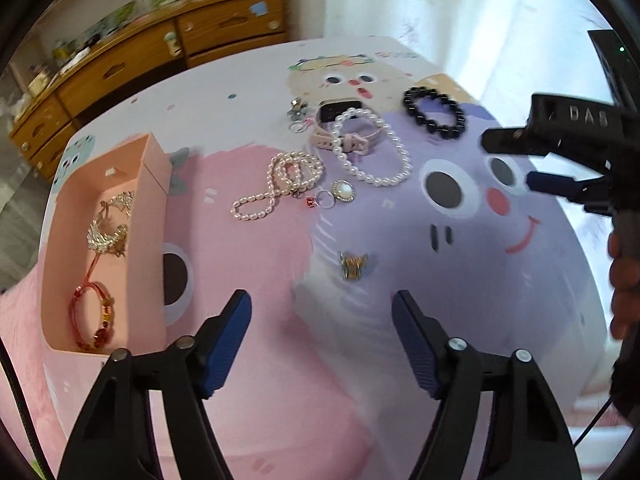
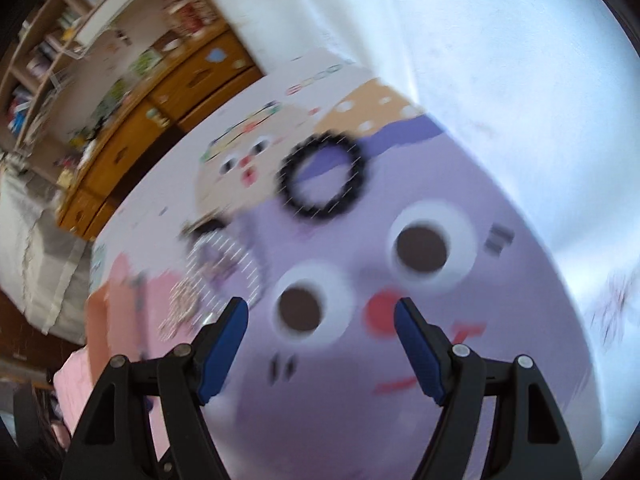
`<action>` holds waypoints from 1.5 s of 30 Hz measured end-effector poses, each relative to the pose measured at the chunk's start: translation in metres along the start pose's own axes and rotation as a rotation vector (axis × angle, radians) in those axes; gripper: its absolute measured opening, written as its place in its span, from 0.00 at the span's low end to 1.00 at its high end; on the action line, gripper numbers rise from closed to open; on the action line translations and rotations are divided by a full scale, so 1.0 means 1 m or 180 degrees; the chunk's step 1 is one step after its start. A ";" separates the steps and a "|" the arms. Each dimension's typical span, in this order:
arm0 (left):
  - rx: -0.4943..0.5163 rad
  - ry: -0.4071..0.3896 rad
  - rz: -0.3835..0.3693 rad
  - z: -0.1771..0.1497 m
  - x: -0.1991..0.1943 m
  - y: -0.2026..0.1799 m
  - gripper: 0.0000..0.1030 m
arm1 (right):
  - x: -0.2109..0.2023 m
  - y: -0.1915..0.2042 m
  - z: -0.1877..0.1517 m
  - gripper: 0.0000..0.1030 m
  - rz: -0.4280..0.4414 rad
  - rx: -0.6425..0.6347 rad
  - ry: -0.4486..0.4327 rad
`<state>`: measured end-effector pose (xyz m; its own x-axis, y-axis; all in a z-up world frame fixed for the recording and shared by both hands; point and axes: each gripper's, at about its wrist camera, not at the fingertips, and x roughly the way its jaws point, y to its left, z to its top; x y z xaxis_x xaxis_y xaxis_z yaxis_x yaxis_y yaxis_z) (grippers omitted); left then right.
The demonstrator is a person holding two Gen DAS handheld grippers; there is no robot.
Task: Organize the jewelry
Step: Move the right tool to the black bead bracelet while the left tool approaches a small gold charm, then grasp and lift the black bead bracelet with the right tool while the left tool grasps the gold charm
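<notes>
Both claws gape empty above the table [image 1: 248,92]. Your left claw [image 1: 322,312] is nearest the gold clip [image 1: 353,266], just beyond its fingertips; your right claw [image 2: 321,316] hangs farther right. Pink box [image 1: 150,184] waits left.

Black gripper [image 1: 322,338], blue-padded jaws

Both wrist cams look steeply down at tablecloth [image 1: 280,360]; share black bracelet [image 2: 322,176], purple face.

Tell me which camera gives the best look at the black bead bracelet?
The left wrist view: the black bead bracelet lies sharp on the purple part of the table cover, each bead distinct. In the right wrist view it is only a motion-blurred dark ring.
</notes>
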<state>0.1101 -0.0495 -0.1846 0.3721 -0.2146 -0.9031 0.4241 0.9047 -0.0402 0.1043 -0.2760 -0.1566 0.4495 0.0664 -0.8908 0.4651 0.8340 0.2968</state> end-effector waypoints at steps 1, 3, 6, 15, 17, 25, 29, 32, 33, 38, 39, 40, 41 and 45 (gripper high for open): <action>-0.0037 0.0004 0.0065 0.002 0.005 -0.003 0.61 | 0.004 -0.004 0.007 0.72 -0.0037 -0.0029 -0.0022; -0.0077 0.0011 0.0163 0.005 0.013 -0.008 0.59 | 0.013 -0.010 0.023 0.62 -0.0119 -0.0089 -0.0052; -0.0150 -0.0006 0.0232 0.008 0.021 -0.013 0.57 | 0.029 -0.017 0.038 0.49 -0.0096 -0.0104 0.0003; -0.0168 -0.0086 0.0379 0.014 0.030 -0.024 0.49 | 0.052 -0.021 0.051 0.35 -0.0017 -0.0124 -0.0033; -0.0180 -0.0064 0.0373 0.015 0.032 -0.026 0.41 | 0.054 -0.019 0.053 0.35 -0.0004 -0.0175 -0.0051; -0.0243 -0.0044 0.0386 0.013 0.039 -0.029 0.18 | 0.060 -0.023 0.072 0.35 0.0040 -0.0076 -0.0079; -0.0280 -0.0056 0.0371 0.012 0.038 -0.028 0.18 | 0.062 -0.023 0.079 0.24 -0.0042 -0.0067 -0.0039; -0.0287 -0.0049 0.0390 0.013 0.038 -0.027 0.18 | 0.065 -0.022 0.083 0.14 -0.0058 -0.0084 0.0014; -0.0282 -0.0051 0.0402 0.014 0.038 -0.027 0.18 | 0.066 -0.022 0.083 0.14 -0.0068 -0.0108 0.0019; -0.0286 -0.0070 0.0406 0.021 0.033 -0.022 0.18 | 0.060 -0.020 0.084 0.14 0.0001 -0.0174 -0.0042; -0.0299 -0.0082 0.0414 0.023 0.030 -0.020 0.18 | 0.058 -0.019 0.084 0.14 0.0021 -0.0180 -0.0066; -0.0308 -0.0089 0.0409 0.024 0.028 -0.019 0.18 | 0.055 -0.017 0.084 0.14 0.0035 -0.0194 -0.0094; -0.0324 -0.0094 0.0382 0.028 0.025 -0.016 0.18 | 0.050 -0.015 0.084 0.14 0.0054 -0.0220 -0.0131; -0.0371 -0.0050 0.0302 0.039 0.017 -0.005 0.18 | 0.030 -0.003 0.084 0.14 0.0216 -0.0373 -0.0324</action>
<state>0.1463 -0.0725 -0.1831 0.4191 -0.1309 -0.8984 0.2879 0.9576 -0.0052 0.1806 -0.3229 -0.1550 0.5546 0.0738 -0.8288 0.3417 0.8880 0.3076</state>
